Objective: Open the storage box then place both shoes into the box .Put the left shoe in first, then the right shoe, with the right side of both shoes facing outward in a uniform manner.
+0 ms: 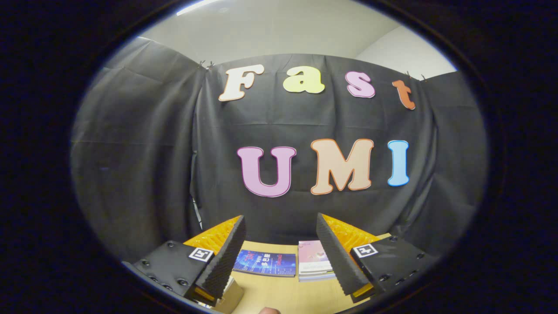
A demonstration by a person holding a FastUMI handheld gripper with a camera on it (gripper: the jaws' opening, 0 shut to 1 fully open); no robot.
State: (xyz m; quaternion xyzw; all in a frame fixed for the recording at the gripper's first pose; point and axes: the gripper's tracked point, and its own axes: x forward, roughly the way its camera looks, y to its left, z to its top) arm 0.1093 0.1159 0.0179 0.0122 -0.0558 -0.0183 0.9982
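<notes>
My gripper [281,229] is held up over a light wooden table [283,292], pointing toward the black cloth wall. Its two fingers stand wide apart with nothing between them. No shoe or storage box can be made out. A small tan cardboard-like corner [231,298] peeks out just under the left finger [226,257]; I cannot tell what it belongs to.
A dark blue book [265,263] lies flat on the table beyond the fingers. Beside it, to the right, a stack of pink-covered booklets [314,261] sits partly behind the right finger [335,257]. A fingertip [268,310] of a person shows at the near table edge.
</notes>
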